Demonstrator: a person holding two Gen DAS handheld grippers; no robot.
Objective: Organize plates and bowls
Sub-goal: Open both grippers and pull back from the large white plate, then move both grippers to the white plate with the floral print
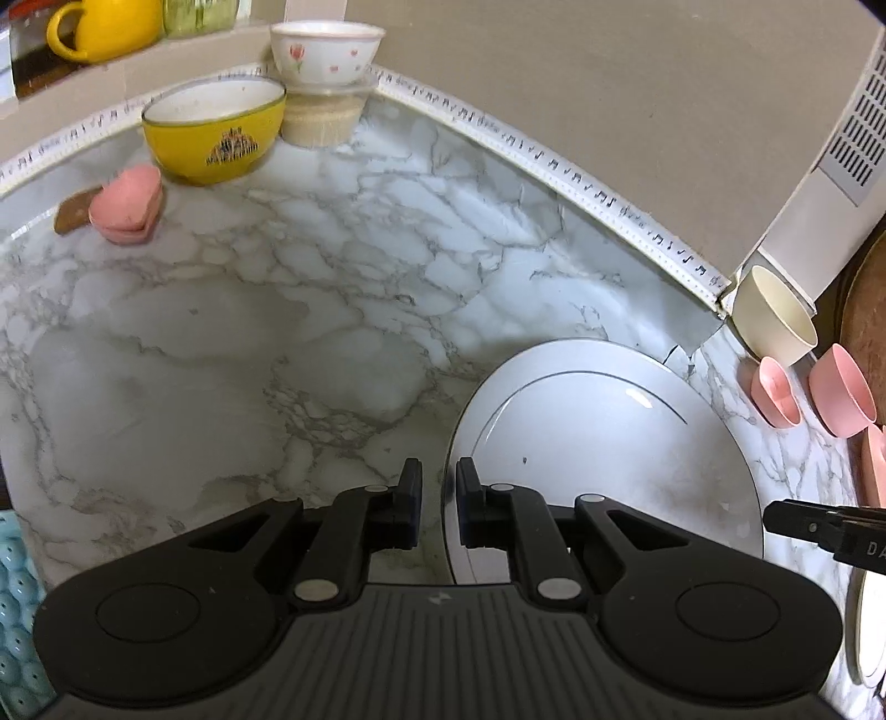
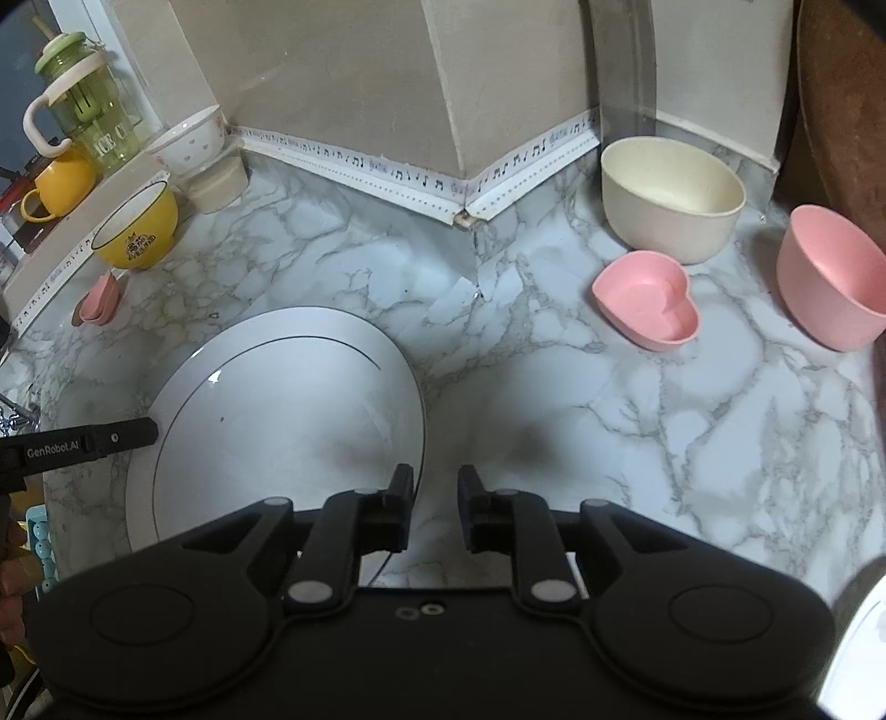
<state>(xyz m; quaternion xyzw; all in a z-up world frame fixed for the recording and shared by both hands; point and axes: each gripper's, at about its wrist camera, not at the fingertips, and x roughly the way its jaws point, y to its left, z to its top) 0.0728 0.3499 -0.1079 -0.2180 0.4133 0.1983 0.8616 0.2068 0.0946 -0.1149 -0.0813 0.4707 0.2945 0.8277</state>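
Note:
A large white plate [image 1: 603, 443] with a thin dark ring lies flat on the marble counter [image 1: 249, 332]; it also shows in the right wrist view [image 2: 277, 410]. My left gripper [image 1: 438, 498] is open, its jaws either side of the plate's left rim. My right gripper [image 2: 436, 501] is open, its jaws either side of the plate's right rim. Each gripper's fingertip shows in the other's view, at the right [image 1: 797, 523] and at the left [image 2: 111, 437]. Neither grips anything.
A yellow bowl [image 1: 216, 133], a floral white bowl [image 1: 326, 52] on a lidded container, and pink heart dishes [image 1: 127, 207] stand far left. A cream bowl [image 2: 670, 196], pink heart dish [image 2: 648, 304] and pink bowl [image 2: 830, 277] stand right. Another plate's edge [image 1: 864, 626] shows at right.

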